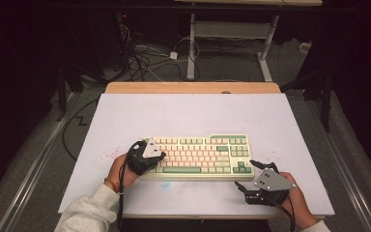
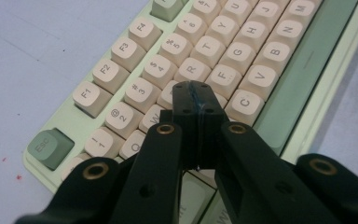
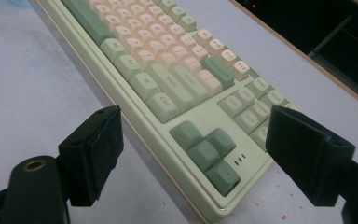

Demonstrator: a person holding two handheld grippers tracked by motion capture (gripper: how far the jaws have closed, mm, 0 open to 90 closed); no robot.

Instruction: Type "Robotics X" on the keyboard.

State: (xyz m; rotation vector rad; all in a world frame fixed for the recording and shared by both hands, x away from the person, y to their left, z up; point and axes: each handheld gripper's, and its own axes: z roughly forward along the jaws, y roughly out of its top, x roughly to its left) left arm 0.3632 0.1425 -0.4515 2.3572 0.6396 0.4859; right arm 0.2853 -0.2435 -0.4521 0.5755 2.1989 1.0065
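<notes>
The keyboard, cream keys with green accents on a pale green case, lies square on the white table, a little toward the 6 o'clock side of the table's middle, its long edges parallel to the near table edge. The left gripper sits over the keyboard's 9 o'clock end; in the left gripper view its fingers are pressed together with nothing between them, the joined tip down on the keys beside the C, F and R caps, near the green spacebar. The right gripper hovers off the keyboard's 4 o'clock corner, just beside the case and not touching it; its fingers stand wide apart, and in the right gripper view the corner with the green arrow keys lies between them. A narrow strip of bare table runs along the keyboard's near edge toward 6 o'clock. Toward 12 o'clock a broad open stretch reaches the wooden back edge. The 3 and 9 o'clock sides have moderate room. Faint red specks mark the surface at 9 o'clock.
</notes>
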